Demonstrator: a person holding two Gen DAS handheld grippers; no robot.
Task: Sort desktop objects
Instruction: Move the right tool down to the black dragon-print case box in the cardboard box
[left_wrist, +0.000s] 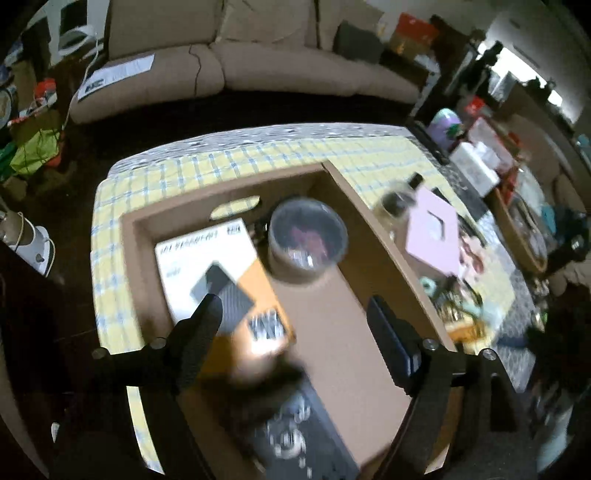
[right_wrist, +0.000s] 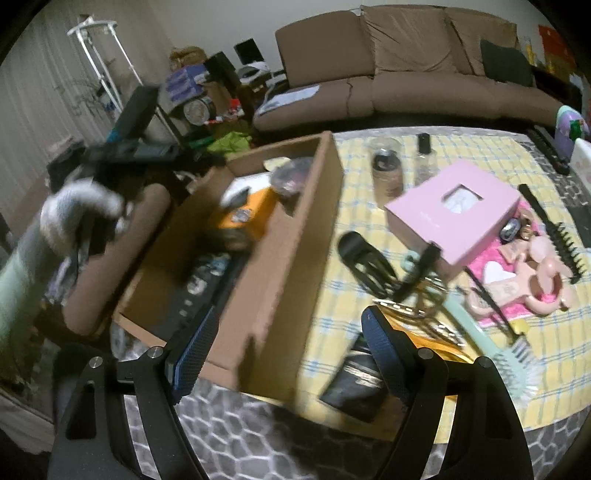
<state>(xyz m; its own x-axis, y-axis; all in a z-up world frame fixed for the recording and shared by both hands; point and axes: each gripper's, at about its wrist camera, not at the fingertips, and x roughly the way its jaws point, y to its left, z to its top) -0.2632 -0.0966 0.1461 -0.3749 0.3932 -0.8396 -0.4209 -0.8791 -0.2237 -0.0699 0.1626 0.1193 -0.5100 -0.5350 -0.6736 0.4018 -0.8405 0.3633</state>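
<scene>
An open cardboard box (left_wrist: 373, 236) stands on the yellow checked tablecloth (left_wrist: 258, 155). Inside lie a white and orange carton (left_wrist: 195, 254), a round tub with a clear lid (left_wrist: 308, 236) and a black patterned box (left_wrist: 303, 424). My left gripper (left_wrist: 295, 328) hangs open above the box; a blurred dark item (left_wrist: 266, 360) shows below and between its fingers, and neither pad touches it. My right gripper (right_wrist: 291, 350) stands open over the box's near wall (right_wrist: 273, 295), holding nothing. A black pouch (right_wrist: 354, 387) lies by its right finger (right_wrist: 384, 354).
Right of the box the cloth holds a pink box (right_wrist: 450, 210), a black hair claw (right_wrist: 364, 262), a mint brush (right_wrist: 491, 339), a black comb (right_wrist: 554, 229), a jar (right_wrist: 386, 166), a small bottle (right_wrist: 424, 158) and pink trinkets (right_wrist: 517, 273). A gloved hand (right_wrist: 81, 210) is left of the box. A sofa (right_wrist: 406, 74) stands behind.
</scene>
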